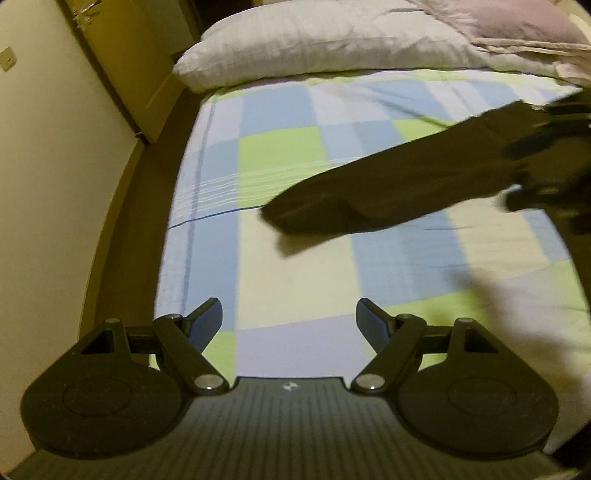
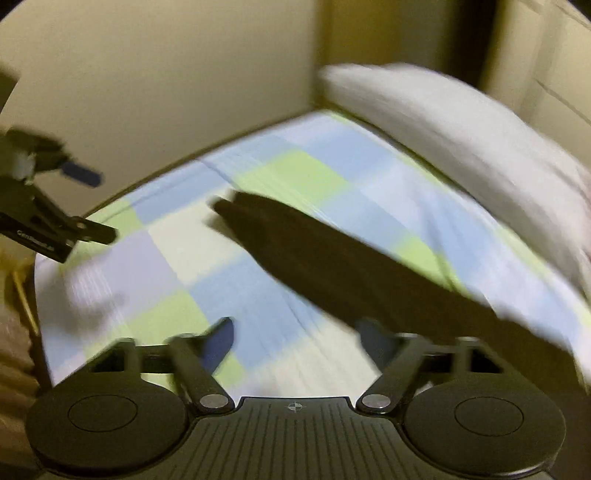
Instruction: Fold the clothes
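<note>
A long dark garment (image 1: 388, 188) stretches across the checked bed sheet (image 1: 280, 147) from the middle to the right edge, where my blurred right gripper (image 1: 546, 173) meets it. In the right wrist view the same garment (image 2: 351, 266) runs from mid-frame down to the lower right and crosses over the right finger (image 2: 373, 339). My right gripper (image 2: 299, 339) has its jaws apart, with bare sheet between them. My left gripper (image 1: 290, 317) is open over the near part of the bed with nothing between its fingers. It also shows in the right wrist view as the left gripper (image 2: 99, 206).
A white pillow (image 1: 314, 48) lies at the head of the bed, with a pinkish blanket (image 1: 524, 22) beside it. A cream wall (image 1: 44, 184) and a wooden door (image 1: 122, 55) run along the bed's left edge. The pillow (image 2: 461, 136) is blurred in the right wrist view.
</note>
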The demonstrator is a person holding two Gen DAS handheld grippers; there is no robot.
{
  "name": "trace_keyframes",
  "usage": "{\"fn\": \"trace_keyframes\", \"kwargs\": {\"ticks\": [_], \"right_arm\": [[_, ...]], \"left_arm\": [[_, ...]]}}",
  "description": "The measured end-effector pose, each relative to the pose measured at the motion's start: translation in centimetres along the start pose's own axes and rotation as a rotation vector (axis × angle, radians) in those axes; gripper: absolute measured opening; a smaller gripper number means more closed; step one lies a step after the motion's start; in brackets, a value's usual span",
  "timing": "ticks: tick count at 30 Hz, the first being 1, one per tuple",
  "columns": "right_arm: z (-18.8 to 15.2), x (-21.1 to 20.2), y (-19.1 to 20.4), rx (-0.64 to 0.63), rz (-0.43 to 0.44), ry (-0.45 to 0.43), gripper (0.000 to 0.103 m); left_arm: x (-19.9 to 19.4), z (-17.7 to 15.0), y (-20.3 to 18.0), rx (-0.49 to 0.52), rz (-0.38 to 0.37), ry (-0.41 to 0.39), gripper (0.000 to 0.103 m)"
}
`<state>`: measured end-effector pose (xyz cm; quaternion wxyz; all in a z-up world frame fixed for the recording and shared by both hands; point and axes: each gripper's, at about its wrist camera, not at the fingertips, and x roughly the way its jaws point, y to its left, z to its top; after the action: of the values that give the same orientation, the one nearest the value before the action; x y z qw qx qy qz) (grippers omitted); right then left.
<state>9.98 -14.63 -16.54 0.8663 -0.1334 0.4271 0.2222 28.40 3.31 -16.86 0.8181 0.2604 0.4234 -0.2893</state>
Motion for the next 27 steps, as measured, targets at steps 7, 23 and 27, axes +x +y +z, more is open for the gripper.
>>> {"fn": "trace_keyframes", "kwargs": {"ticks": [7,23,27], "right_arm": [[4.9,15.3,6.4,-0.336,0.003,-0.041,0.055],[7.2,7.2,-8.2,0.334,0.044,-0.309,0.004],[1.9,-5.5,-19.7,0.585,-0.129,-0.536,0.004]], "left_arm": [[3.5,-3.5,4.1,-0.149,0.03,0.025,0.076],[5.2,-1.7,-1.7,-0.09,-0.098,0.091,0.076],[5.3,2.2,-6.8,0.02,-0.151,0.042,0.076]]}}
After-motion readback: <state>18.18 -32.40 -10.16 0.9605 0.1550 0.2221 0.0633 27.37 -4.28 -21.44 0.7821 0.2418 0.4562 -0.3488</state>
